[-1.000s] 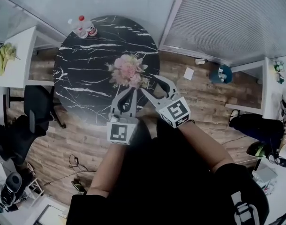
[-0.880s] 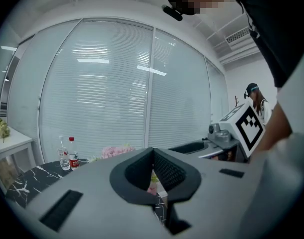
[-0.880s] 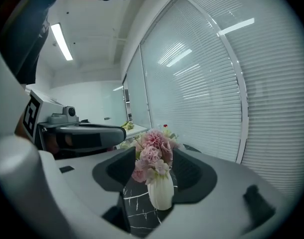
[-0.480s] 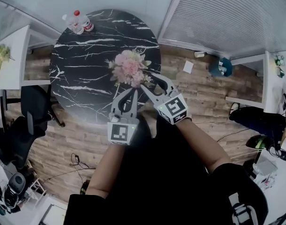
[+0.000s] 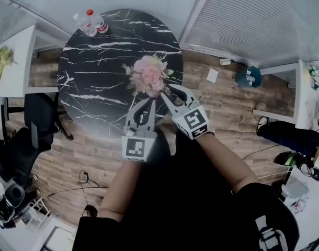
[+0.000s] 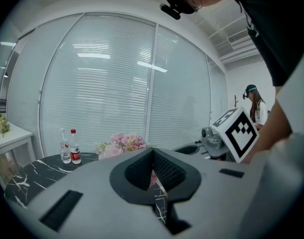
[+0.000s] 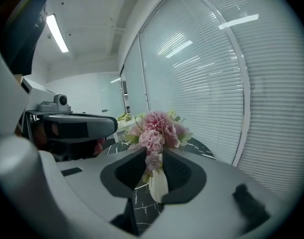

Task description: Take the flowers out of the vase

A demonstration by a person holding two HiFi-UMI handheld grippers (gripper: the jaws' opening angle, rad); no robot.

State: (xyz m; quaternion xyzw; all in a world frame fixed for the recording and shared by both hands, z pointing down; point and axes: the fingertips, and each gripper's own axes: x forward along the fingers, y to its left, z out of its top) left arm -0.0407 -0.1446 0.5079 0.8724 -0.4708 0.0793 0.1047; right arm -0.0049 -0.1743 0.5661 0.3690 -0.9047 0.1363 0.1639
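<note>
The flowers [image 5: 149, 76], a pink bunch w/ some green leaves, stand upright in a white vase [image 7: 158, 187] on the round black marble-look worktop [image 5: 97, 61], near its edge on the person's side. In the head view the vase is hidden under the blooms. The right gripper view shows it, narrow & pale, below the lowest blossom.

The right tongs [image 5: 166, 91] reach in from the person's side & are clenched on the flowers at the low part of the bunch, just above the vase. Their jaws have just been closing, w/ bunch & vase btw them.

The left tongs [image 5: 147, 101] lie just beside, to the left, w/ tips near the lower edge of the bunch. Their jaws are pressed together w/ nothing clearly held. I cannot tell if they touch the blooms.

Two bottles [image 5: 91, 22], one w/ red cap, stand at the far edge of the worktop, well apart from the flowers. Around it is wood floor [image 5: 222, 103], & a dark chair [image 5: 42, 119] stands left of the worktop.
</note>
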